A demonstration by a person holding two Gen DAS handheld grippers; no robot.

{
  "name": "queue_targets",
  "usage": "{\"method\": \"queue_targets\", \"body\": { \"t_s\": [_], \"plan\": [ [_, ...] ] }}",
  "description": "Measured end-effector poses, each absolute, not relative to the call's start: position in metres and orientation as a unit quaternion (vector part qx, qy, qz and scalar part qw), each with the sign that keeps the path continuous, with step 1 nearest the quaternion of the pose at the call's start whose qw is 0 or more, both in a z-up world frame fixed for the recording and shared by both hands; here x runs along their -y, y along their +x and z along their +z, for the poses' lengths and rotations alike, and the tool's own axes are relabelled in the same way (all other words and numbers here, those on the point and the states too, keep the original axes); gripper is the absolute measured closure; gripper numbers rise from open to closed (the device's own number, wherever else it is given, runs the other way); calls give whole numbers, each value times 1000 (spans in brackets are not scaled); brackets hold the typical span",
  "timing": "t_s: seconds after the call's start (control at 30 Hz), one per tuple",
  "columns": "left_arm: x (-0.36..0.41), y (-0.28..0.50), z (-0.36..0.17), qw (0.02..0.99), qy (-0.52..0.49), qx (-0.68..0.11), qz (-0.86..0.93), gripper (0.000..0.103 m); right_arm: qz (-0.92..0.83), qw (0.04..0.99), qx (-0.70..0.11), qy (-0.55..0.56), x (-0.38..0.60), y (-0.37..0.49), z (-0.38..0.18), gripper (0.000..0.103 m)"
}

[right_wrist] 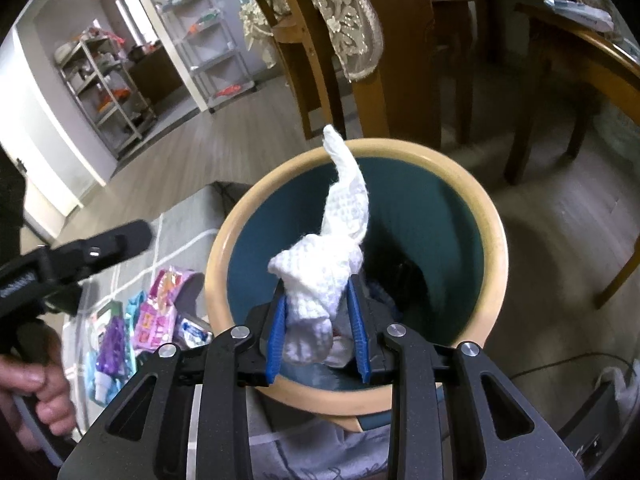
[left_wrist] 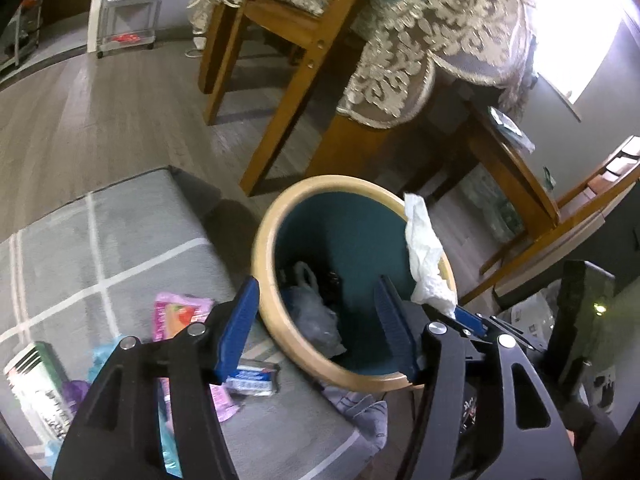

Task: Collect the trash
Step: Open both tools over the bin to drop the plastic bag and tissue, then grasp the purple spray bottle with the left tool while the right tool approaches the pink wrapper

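Observation:
A round bin with a tan rim [left_wrist: 264,248] [right_wrist: 496,240] and a teal inside stands at the edge of the rug. A crumpled clear plastic bag [left_wrist: 314,314] and some dark scraps lie at its bottom. My right gripper [right_wrist: 320,320] is shut on a white paper towel [right_wrist: 320,276] [left_wrist: 424,248], which it holds over the bin's mouth with one end sticking up. My left gripper [left_wrist: 316,320] is open and holds nothing. Its left finger is outside the rim and its right finger is above the bin's inside. A hand [right_wrist: 40,392] grips its handle.
Loose wrappers lie on the grey rug [left_wrist: 120,240] left of the bin: a pink packet [left_wrist: 180,312] [right_wrist: 156,320], a blue-and-white wrapper [left_wrist: 256,378] and a green box [left_wrist: 36,384]. Wooden chair legs [left_wrist: 280,120] and a lace tablecloth [left_wrist: 440,20] stand behind the bin. Wheeled shelving [left_wrist: 128,4] stands far left.

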State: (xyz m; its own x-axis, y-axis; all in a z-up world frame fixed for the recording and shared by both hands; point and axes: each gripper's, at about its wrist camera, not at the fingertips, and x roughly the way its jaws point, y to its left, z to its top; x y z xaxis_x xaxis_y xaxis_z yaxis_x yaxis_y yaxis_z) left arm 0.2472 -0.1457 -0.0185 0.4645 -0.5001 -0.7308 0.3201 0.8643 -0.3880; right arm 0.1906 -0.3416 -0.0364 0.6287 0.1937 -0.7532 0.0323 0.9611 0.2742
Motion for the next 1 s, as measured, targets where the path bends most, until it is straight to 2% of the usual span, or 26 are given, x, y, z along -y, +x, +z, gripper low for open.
{"method": "queue_targets", "body": {
  "t_s": [0.17, 0.27, 0.4, 0.67, 0.9, 1.0],
  "plan": [
    [116, 235, -10, 862, -102, -447, -219, 34, 43, 891, -433, 134, 340, 194, -39, 61],
    [91, 225, -6, 867, -110, -442, -201, 33, 42, 893, -428, 132, 339, 192, -37, 51],
    [64, 213, -1, 878, -109, -430, -181, 33, 48, 896, -425, 124, 332, 189, -37, 47],
    [8, 195, -9, 884, -129, -431, -127, 32, 62, 903, -412, 104, 318, 183, -33, 44],
    [-11, 181, -27, 877, -111, -455, -102, 33, 93, 907, -401, 86, 296, 176, -29, 44],
    [-11, 177, -38, 870, -93, -474, -101, 41, 109, 906, -402, 77, 283, 172, -30, 44]
  ]
}}
